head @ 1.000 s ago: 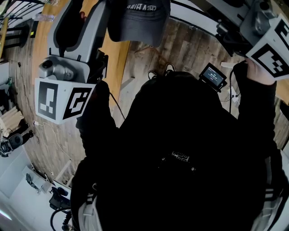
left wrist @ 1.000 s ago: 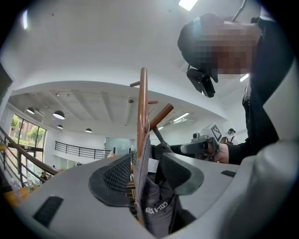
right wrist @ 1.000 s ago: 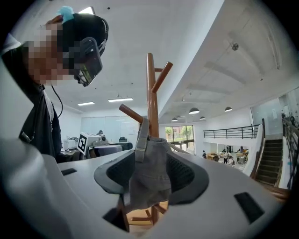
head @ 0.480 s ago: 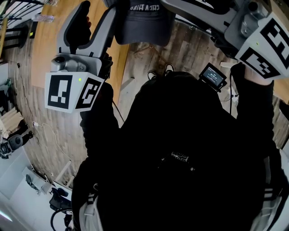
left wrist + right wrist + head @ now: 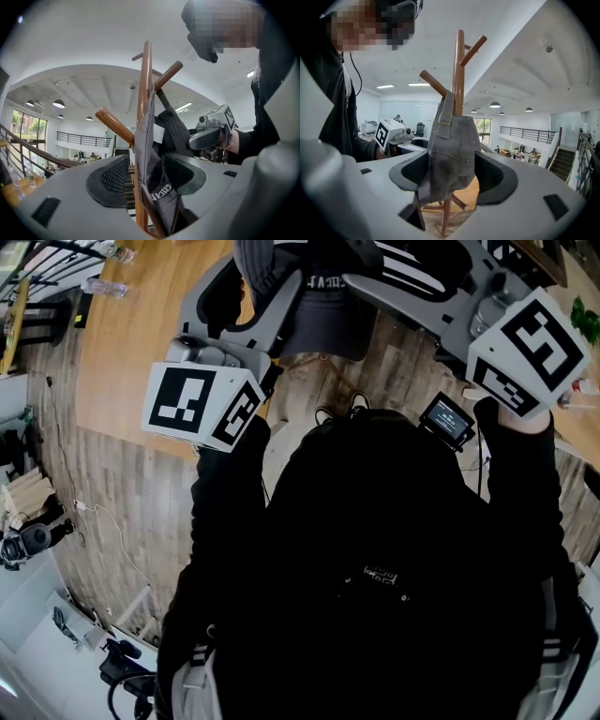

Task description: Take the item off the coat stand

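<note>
Both claws have come up around the hanging item over the last second, and both have spread wider. The left claw [image 5: 150,178] now stands fully open. The right claw [image 5: 452,176] is still opening its jaws. The faded grey cotton cap [image 5: 452,140] hangs between the pads of each, and neither pair presses on it, so nothing is gripped yet. To my eye that means the approach is done and the take has yet to begin: a squeeze comes first, then a lift to clear the peg. The cap is still on the brown wooden coat stand [image 5: 460,70], slung by its back strap over one of the angled pegs and close against the pole. Its long axis runs up and down along that pole, strap and buckle uppermost and the crown sagging below. From the left claw it shows edge-on, from the right claw broadside. I cannot tell which way the brim faces.
</note>
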Motion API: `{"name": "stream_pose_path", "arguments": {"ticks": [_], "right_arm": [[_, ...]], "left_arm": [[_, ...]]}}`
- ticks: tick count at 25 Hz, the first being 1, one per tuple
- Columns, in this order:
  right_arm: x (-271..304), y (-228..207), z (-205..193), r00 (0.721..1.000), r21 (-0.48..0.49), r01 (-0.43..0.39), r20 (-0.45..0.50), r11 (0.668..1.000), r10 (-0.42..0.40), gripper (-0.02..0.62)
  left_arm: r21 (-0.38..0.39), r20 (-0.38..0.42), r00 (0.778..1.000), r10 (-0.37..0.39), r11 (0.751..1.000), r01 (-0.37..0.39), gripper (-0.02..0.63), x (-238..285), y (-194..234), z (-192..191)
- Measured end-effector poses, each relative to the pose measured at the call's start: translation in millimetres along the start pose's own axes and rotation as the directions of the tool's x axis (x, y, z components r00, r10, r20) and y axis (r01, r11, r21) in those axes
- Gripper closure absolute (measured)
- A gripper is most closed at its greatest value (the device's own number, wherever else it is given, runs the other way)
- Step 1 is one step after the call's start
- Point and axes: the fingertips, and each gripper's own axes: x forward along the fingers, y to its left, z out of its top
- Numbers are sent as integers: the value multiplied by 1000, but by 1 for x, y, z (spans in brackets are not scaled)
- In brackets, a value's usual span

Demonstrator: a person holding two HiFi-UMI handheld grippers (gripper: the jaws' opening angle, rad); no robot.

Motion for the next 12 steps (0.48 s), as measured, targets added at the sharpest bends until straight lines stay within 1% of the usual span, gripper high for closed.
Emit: {"name": "stream_pose_path", "arguments": {"ticks": [3, 9, 12], "right_arm": [[3, 1, -10, 1000, 23, 2, -8, 1000, -2, 299], [1, -3, -9, 999, 44, 29, -26, 999, -28, 299], [5, 0, -16, 1000, 70, 18, -23, 997, -16, 300]], "left_arm": [[-4, -7, 1000, -3, 1000, 3, 367, 2, 1, -9], [-38, 6, 1000, -15, 999, 15, 368, 3, -3, 0], [-42, 9, 1000, -18, 999, 18, 374, 7, -6, -3]]}}
